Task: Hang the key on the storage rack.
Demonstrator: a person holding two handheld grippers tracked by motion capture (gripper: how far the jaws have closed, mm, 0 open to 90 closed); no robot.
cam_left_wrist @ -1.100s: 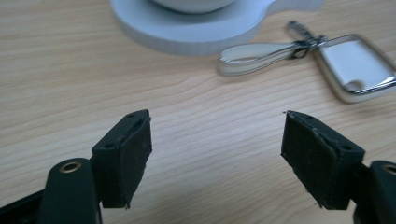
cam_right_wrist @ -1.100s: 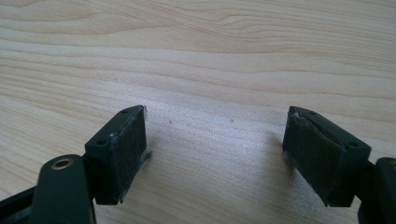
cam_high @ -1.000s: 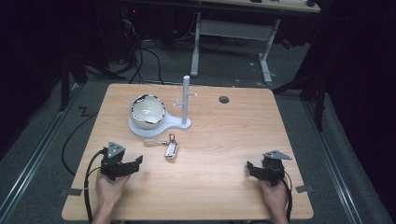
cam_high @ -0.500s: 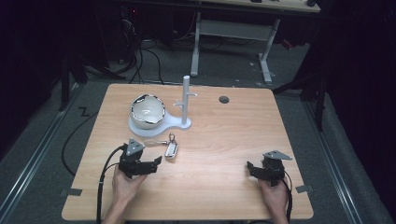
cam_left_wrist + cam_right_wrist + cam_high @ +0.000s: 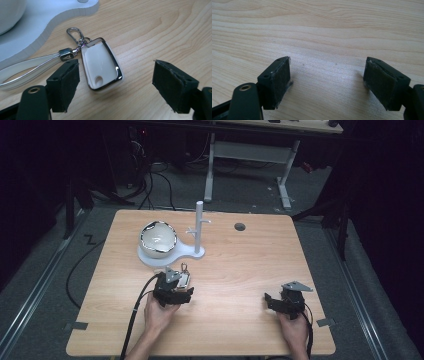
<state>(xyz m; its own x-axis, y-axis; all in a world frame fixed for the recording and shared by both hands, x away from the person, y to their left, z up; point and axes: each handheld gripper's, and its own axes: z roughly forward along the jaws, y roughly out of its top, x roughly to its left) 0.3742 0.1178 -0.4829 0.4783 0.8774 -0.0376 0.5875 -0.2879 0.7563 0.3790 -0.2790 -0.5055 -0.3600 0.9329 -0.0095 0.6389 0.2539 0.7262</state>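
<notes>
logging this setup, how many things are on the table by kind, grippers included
grippers: 2, left gripper and right gripper, both open
key fob with strap: 1
white stand with its base: 1
bowl on that base: 1
total: 5

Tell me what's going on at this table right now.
A person holds a gripper in each hand over a wooden table. The left gripper is open, with a white key fob lying between its fingers, not yet gripped. The fob's strap lies next to a white stand carrying a shiny bowl. The right gripper is open above bare wood, nearer the table's right side.
</notes>
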